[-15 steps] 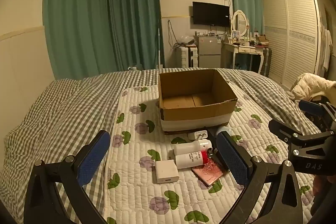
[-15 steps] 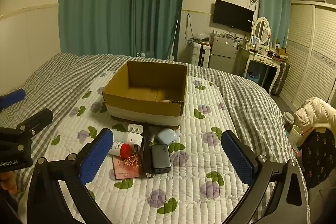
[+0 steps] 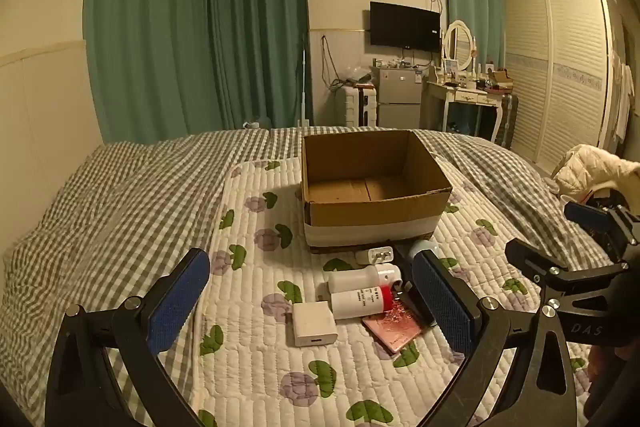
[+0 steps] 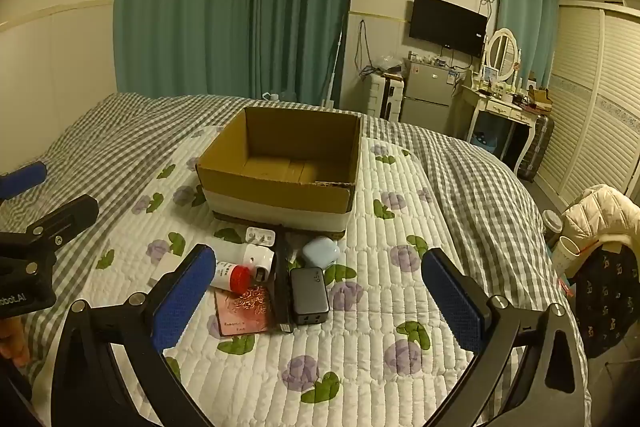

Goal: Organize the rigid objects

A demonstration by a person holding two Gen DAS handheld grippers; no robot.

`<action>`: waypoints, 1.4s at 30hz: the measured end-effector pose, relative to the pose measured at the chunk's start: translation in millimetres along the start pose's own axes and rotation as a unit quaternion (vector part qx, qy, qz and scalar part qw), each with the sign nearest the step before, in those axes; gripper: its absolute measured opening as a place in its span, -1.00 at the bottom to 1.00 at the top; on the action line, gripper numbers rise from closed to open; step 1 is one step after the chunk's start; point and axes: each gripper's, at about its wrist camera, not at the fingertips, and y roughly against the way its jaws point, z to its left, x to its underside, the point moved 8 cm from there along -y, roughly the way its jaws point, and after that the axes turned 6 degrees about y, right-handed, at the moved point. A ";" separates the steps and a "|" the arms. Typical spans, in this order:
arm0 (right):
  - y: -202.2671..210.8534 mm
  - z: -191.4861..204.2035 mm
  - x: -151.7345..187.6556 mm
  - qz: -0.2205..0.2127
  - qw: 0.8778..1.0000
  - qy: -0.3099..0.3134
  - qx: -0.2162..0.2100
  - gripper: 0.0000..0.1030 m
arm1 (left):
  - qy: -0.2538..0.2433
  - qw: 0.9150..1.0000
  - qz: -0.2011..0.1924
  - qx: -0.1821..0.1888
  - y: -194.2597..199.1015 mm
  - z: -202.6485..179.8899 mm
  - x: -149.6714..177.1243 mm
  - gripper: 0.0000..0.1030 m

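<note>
An open cardboard box [image 3: 376, 183] [image 4: 280, 171] stands on the white flowered quilt. Before it lie a white square charger [image 3: 314, 323], a red-capped white bottle [image 3: 358, 302] [image 4: 234, 275], a second white bottle [image 3: 366, 275], a small white plug [image 3: 376, 255] [image 4: 260, 237], a pink card with clips [image 3: 396, 327] [image 4: 244, 311], a black power bank [image 4: 309, 295], a black bar [image 4: 282, 283] and a pale blue case [image 4: 321, 251]. My left gripper [image 3: 316, 303] is open and empty above the charger and bottles. My right gripper [image 4: 320, 299] is open and empty above the power bank.
The bed has a grey checked cover [image 3: 120, 203] on the left and far side. A cream jacket [image 4: 600, 211] and a dark chair with paper cups [image 4: 608, 291] stand off the right edge. Fridge, dresser and wardrobe line the far wall.
</note>
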 end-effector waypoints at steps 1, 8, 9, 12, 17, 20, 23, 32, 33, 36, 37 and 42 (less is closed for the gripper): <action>-0.6 -0.3 0.4 0.001 1.000 0.000 0.001 1.00 | 0.001 1.000 0.000 0.000 -0.1 0.5 -0.4 1.00; -2.0 -2.0 2.0 0.005 1.000 -0.001 0.005 1.00 | -0.001 1.000 -0.002 0.000 1.0 -2.0 4.8 1.00; -3.7 -1.8 1.9 0.005 1.000 -0.001 0.005 1.00 | -0.002 1.000 -0.001 0.000 1.0 -2.3 4.9 1.00; -3.4 -1.5 1.6 0.005 1.000 -0.001 0.005 1.00 | -0.002 1.000 -0.002 -0.002 0.7 -1.5 4.9 1.00; -3.0 -1.2 2.4 0.006 1.000 0.000 0.002 1.00 | -0.003 1.000 -0.004 -0.003 0.6 -2.2 5.7 1.00; -3.6 -0.2 2.3 0.006 1.000 0.000 0.001 1.00 | -0.007 1.000 -0.003 -0.005 -0.5 -3.1 6.4 1.00; -3.7 -0.4 2.6 0.007 1.000 -0.001 0.001 1.00 | -0.010 1.000 -0.002 -0.003 -1.0 -4.5 7.1 1.00; -4.3 0.8 3.7 0.008 1.000 -0.001 0.000 1.00 | -0.007 1.000 0.000 -0.002 -2.2 -5.2 7.7 1.00; -4.4 0.8 3.6 0.008 1.000 -0.001 0.000 1.00 | -0.004 1.000 0.000 -0.002 -2.6 -4.8 7.8 1.00; -4.4 0.7 3.6 0.008 1.000 -0.001 0.000 1.00 | 0.000 1.000 0.001 -0.002 -3.5 -2.4 7.0 1.00; -4.1 1.2 4.0 0.008 1.000 -0.001 -0.001 1.00 | 0.001 1.000 0.001 -0.003 -3.4 -1.9 6.7 1.00; -5.0 2.8 6.2 0.009 1.000 0.000 -0.002 1.00 | 0.000 1.000 0.001 -0.005 -3.6 -0.1 6.7 1.00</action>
